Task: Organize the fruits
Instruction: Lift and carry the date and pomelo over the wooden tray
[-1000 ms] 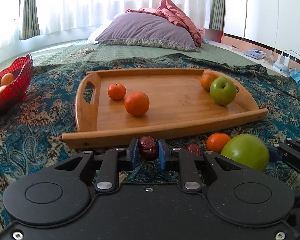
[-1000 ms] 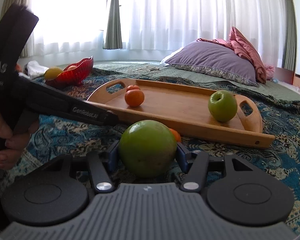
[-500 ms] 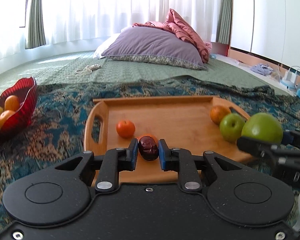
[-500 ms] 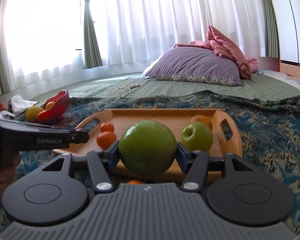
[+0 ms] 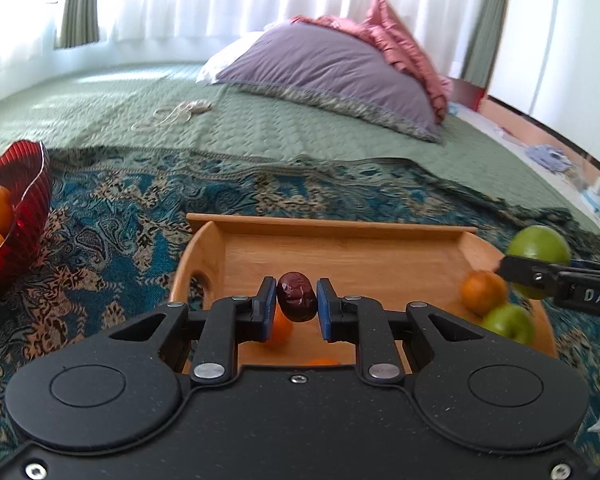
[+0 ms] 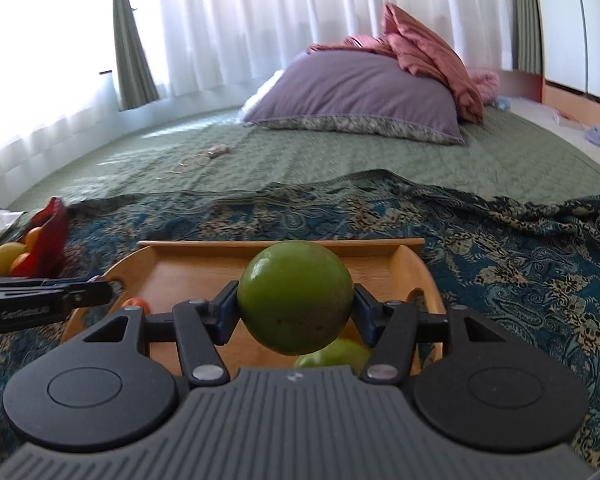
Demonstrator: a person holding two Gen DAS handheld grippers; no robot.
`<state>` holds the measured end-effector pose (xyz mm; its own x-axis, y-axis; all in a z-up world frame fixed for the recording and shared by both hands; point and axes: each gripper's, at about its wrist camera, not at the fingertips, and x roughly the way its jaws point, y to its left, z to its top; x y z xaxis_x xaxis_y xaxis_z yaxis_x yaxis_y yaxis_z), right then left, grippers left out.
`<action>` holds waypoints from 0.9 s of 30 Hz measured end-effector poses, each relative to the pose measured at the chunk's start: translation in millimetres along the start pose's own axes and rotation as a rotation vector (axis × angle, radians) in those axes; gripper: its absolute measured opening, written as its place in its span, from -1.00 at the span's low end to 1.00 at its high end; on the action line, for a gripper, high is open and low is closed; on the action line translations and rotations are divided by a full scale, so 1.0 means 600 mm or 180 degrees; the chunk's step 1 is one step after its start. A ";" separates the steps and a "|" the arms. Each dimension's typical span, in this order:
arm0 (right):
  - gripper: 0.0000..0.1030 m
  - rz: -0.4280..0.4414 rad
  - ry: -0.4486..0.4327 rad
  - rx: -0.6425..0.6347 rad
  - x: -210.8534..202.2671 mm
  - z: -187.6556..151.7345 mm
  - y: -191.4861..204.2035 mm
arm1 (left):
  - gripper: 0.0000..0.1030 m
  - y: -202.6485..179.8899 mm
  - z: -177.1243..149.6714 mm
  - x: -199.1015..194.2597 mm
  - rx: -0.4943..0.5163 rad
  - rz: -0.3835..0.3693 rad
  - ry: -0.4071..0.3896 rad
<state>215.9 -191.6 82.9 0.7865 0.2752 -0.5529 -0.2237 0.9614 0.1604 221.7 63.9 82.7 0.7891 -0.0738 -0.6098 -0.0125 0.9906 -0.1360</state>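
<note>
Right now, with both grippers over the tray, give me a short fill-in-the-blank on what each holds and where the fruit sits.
1. The left gripper is shut on a dark red ____.
2. The right gripper is shut on a large ____ fruit.
3. Both grippers hang above the wooden ____.
4. The red bowl lies to the ____ of the tray in the left wrist view.

Missing words: date; green; tray; left

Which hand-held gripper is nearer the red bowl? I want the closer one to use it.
Left. The left hand-held gripper is over the tray's bowl-side end; the right is farther from the bowl.
</note>
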 end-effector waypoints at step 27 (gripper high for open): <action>0.18 -0.0391 0.0534 0.0136 0.175 0.043 -0.028 | -0.61 0.018 0.009 0.154 0.0085 0.0343 0.0416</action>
<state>317.0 -178.9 43.2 0.6985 0.1558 -0.6984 -0.1045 0.9878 0.1159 298.0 68.3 28.9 0.6975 0.0205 -0.7163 -0.0752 0.9962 -0.0447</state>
